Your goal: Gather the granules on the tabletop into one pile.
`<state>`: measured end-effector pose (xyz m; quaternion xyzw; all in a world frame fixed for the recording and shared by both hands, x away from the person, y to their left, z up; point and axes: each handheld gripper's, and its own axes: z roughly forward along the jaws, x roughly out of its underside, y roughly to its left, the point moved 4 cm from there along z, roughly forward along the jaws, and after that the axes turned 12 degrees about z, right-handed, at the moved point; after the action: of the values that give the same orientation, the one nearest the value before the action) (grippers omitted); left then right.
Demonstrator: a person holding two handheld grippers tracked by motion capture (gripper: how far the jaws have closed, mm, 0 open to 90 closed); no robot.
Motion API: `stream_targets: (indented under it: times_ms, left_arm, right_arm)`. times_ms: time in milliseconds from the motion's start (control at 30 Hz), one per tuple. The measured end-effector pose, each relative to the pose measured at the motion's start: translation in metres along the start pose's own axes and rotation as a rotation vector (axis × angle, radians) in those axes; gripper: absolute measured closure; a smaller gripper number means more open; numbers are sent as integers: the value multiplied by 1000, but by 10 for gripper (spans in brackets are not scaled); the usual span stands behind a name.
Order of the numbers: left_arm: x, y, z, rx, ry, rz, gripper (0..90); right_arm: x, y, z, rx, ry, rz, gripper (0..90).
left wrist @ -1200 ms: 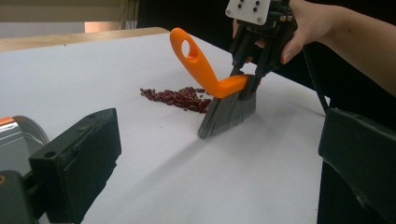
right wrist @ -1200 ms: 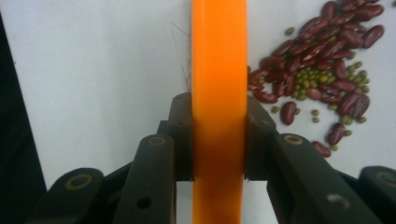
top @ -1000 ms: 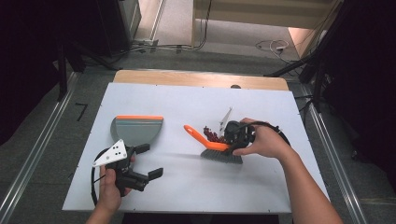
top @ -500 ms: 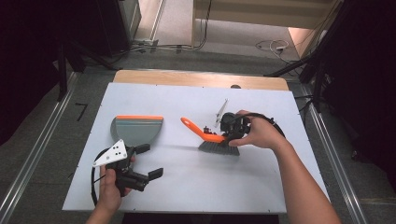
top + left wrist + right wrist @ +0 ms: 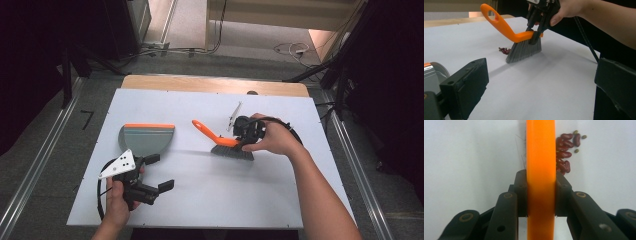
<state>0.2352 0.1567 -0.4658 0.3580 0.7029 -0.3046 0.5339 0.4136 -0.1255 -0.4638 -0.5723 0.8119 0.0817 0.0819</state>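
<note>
From the high view, the right claw [image 5: 243, 131] is clamped on the brush [image 5: 223, 142] right of mid-bench, bristles down on the white bench [image 5: 280, 200], orange handle reaching left and far. The dustpan [image 5: 146, 138] sits well apart to the left, its orange edge on the far side. The left claw [image 5: 155, 172] hovers near the bench's near-left edge, jaws spread, holding nothing.

The left gripper view shows the brush tilted, its grey bristles touching the bench, with a small heap of beans [image 5: 504, 50] just beside them on the far-left side. The dustpan's rim [image 5: 434, 71] peeks in at the near left.

In the right gripper view the jaws pinch the brush back from both sides — the beans [image 5: 566, 150] lie right against its right edge, beyond the jaws.

The risk, as I judge it: a quick or lifted sweep could scatter or skip the beans — they roll easily — and the dustpan is unheld, so it may slide away when they arrive.
</note>
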Motion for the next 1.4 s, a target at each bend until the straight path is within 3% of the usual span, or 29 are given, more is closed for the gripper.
stream_targets:
  times_ms: [100, 233, 433, 600, 700, 800, 933, 1033, 1133, 1200, 1267, 1400]
  left_arm:
    - [0, 0, 0, 1, -2, -1, 5]
    - [0, 0, 0, 0, -2, -1, 4]
    - [0, 0, 0, 1, -2, 0, 5]
    - [0, 1, -1, -3, -2, 2, 4]
    - [0, 1, -2, -3, -3, 2, 5]
    - [-1, 1, -2, -4, -5, 0, 4]
    - [-1, 0, -1, 0, -3, 1, 5]
    - [-1, -1, 0, 1, 1, 5, 5]
    - [-1, -1, 2, 0, 3, 3, 4]
    - [0, -1, 2, 3, 6, 3, 5]
    - [0, -1, 3, 1, 8, 4, 5]
    - [0, -1, 3, 3, 8, 5, 4]
  right_arm:
    - [-1, -1, 0, -11, 3, 14, 686]
    - [-1, -2, -1, 12, 5, 32, 686]
    - [-2, -3, -2, 32, -12, 23, 686]
    - [-1, 0, -14, 43, -59, 20, 686]
    - [5, 0, -24, 75, -105, 59, 686]
    - [17, -1, -34, 102, -145, 145, 686]
    - [39, -9, -39, 194, -171, 272, 686]
    - [55, -14, -37, 223, -183, 469, 686]
    - [66, -18, -33, 313, -195, 599, 686]
    - [69, -18, -30, 325, -182, 717, 686]
    - [67, -16, -24, 333, -164, 786, 686]
    - [56, -11, -11, 366, -129, 839, 687]
